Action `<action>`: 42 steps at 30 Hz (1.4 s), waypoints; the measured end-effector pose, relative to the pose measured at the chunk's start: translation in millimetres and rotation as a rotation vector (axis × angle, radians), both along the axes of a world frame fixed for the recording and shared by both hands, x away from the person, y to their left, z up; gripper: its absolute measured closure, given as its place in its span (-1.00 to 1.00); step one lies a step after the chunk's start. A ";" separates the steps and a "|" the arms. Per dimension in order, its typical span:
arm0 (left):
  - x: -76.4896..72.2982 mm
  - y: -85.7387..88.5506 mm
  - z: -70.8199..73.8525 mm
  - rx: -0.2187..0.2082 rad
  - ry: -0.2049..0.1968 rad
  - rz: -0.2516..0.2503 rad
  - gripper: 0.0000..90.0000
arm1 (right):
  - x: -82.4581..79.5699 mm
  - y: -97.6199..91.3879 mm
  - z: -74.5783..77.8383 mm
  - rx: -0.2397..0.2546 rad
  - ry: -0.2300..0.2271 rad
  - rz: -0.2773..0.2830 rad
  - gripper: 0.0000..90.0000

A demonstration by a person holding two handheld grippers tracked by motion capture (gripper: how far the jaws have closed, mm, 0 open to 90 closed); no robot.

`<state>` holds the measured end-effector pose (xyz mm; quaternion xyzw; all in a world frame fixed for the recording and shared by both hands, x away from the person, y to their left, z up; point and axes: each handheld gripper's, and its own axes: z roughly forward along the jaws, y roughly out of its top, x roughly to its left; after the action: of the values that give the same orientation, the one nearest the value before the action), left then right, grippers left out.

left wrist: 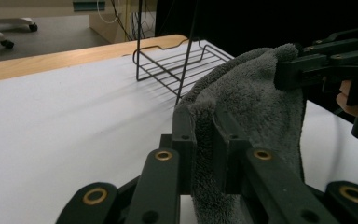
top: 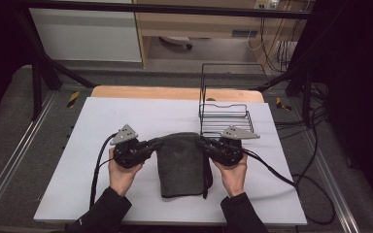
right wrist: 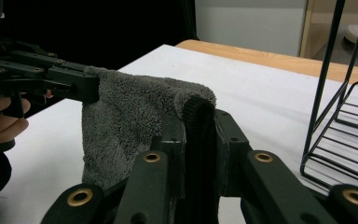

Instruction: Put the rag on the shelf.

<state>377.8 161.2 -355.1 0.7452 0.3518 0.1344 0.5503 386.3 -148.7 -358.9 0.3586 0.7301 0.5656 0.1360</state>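
Your left gripper (top: 156,142) is clamped on the left top corner of the dark grey towel (top: 182,162); in the left gripper view the jaws are closed tight with a fold of the towel (left wrist: 256,107) pinched between them. Your right gripper (top: 203,143) grips the opposite top corner the same way; in the right gripper view the towel's (right wrist: 130,116) hemmed edge sits sandwiched between the closed jaws.

The towel's top edge spans between the two grippers, slightly raised. The rest drapes toward you, its lower part lying on the white table (top: 102,126), roughly mid-table. It looks folded, with a dark hem running down its right side.

Black wire rack (top: 223,104) stands on the table's far right, just behind your right gripper, apart from the towel. The rack (left wrist: 177,65) also shows beyond the towel in the left gripper view.

Both your hands are at the near side of the table, left hand (top: 121,174) and right hand (top: 234,175) either side of the towel.
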 end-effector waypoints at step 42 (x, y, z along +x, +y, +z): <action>-8.4 -32.0 49.4 -0.156 -0.173 0.003 0.79 | -31.5 -29.1 55.8 0.072 -0.231 -0.129 0.74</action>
<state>369.4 129.2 -305.7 0.6853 0.3136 0.1712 0.6346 354.8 -177.7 -303.1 0.3422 0.6641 0.6190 0.2422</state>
